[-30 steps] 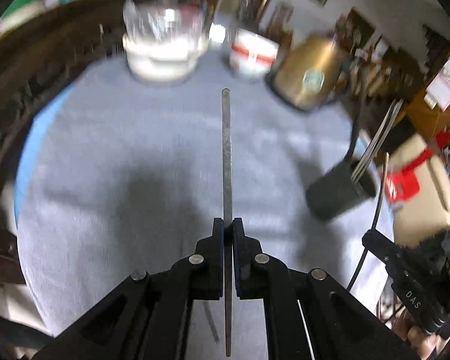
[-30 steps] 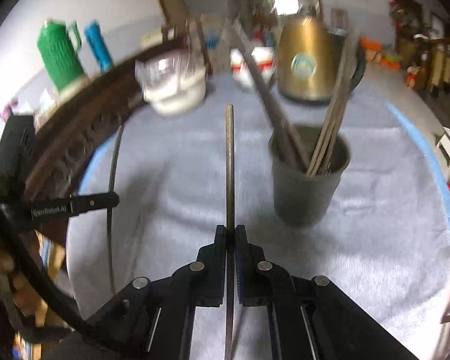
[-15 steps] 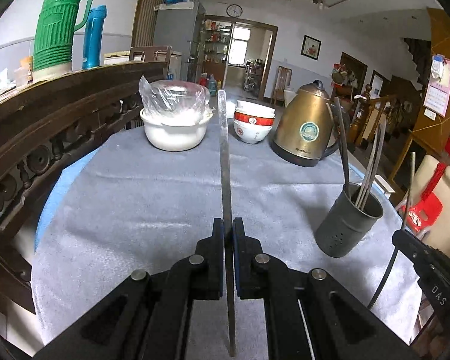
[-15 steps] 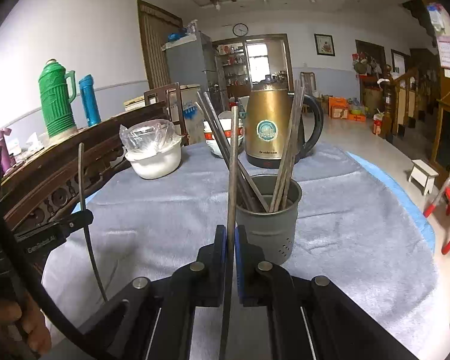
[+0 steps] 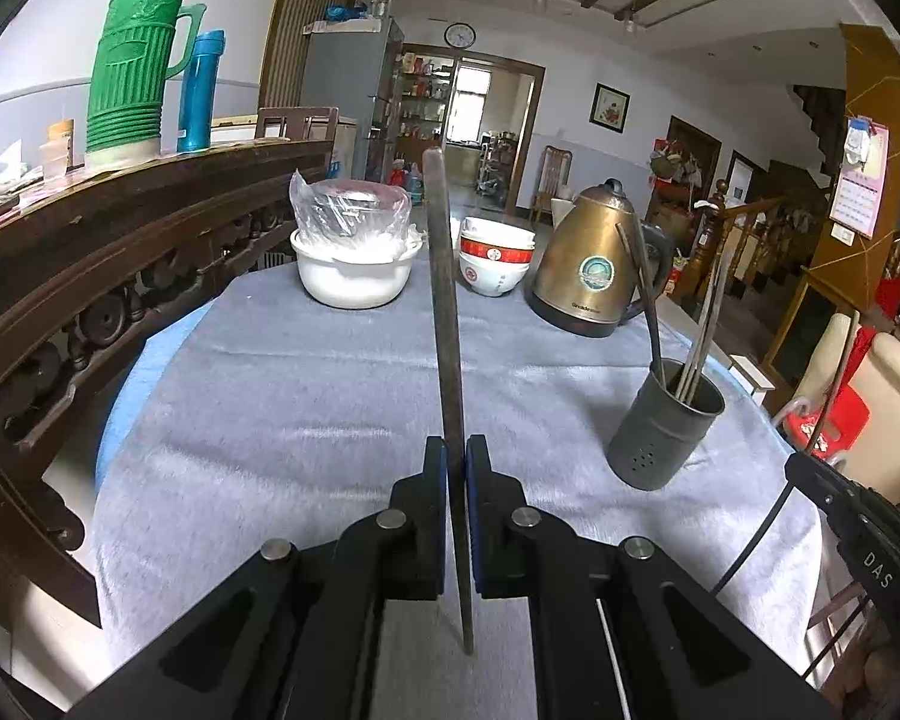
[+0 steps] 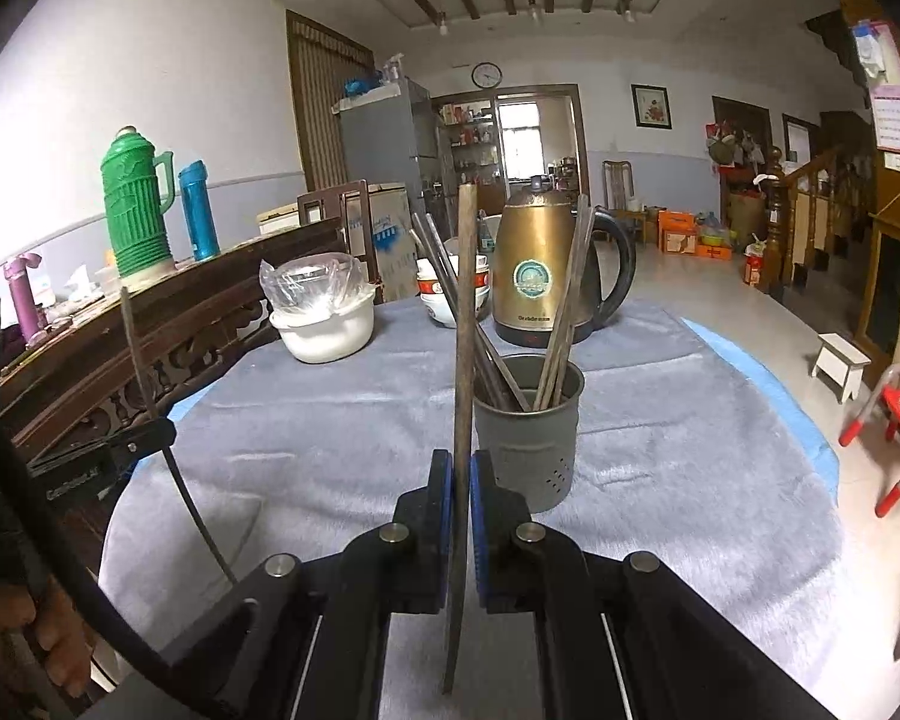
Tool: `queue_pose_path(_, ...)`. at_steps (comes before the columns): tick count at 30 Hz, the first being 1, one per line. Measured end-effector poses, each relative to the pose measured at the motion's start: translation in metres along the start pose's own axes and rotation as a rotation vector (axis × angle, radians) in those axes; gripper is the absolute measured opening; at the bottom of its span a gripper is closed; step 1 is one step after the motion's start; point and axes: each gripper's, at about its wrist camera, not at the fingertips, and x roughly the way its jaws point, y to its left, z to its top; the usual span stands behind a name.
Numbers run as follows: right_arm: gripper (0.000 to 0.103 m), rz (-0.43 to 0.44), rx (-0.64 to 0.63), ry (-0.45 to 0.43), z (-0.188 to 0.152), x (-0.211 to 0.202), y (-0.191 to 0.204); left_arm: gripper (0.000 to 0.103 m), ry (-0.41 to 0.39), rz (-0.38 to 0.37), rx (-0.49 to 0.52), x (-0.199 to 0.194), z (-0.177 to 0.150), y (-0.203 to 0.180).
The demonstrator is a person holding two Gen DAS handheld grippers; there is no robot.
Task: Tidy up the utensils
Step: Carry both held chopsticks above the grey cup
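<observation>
Grey cloth (image 5: pixel 306 396) covers the round table, with a gold kettle (image 5: pixel 591 261), stacked red-and-white bowls (image 5: pixel 495 261) and a white bowl under plastic wrap (image 5: pixel 354 267) along its far side. Both grippers are held level above the near edge, pointing across the table.

From its own camera, the left gripper (image 5: pixel 456 468) has its jaws pressed together on 1 dark chopstick (image 5: pixel 444 312), which stands nearly upright between the blue pads and extends below them. The grey utensil holder (image 5: pixel 666 426), with several chopsticks in it, stands on the cloth well to this gripper's right.

Its counterpart, the right gripper (image 6: pixel 461 480), likewise pinches 1 brown chopstick (image 6: pixel 465 324), upright with a slight tilt. The utensil holder (image 6: pixel 528 432) stands just beyond and slightly right of those jaws, near the held stick.
</observation>
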Motion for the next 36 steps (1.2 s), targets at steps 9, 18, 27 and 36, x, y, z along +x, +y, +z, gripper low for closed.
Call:
queue_pose_path(9, 0.007, 0.001, 0.002, 0.001, -0.002, -0.007, 0.000, 0.007, 0.036, 0.018, -0.023, -0.004, 0.001, -0.001)
queue_pose_path(18, 0.007, 0.000, -0.005, 0.001, -0.004, -0.013, 0.001, 0.007, 0.064, 0.027, -0.030, -0.010, 0.001, -0.001)
queue_pose_path(27, 0.007, -0.003, 0.002, -0.004, -0.007, -0.020, -0.001, 0.007, 0.071, 0.025, -0.031, -0.017, -0.002, -0.003)
queue_pose_path(36, 0.006, 0.005, 0.030, 0.000, -0.003, -0.020, -0.008, 0.007, 0.091, 0.002, -0.070, -0.015, 0.002, 0.004)
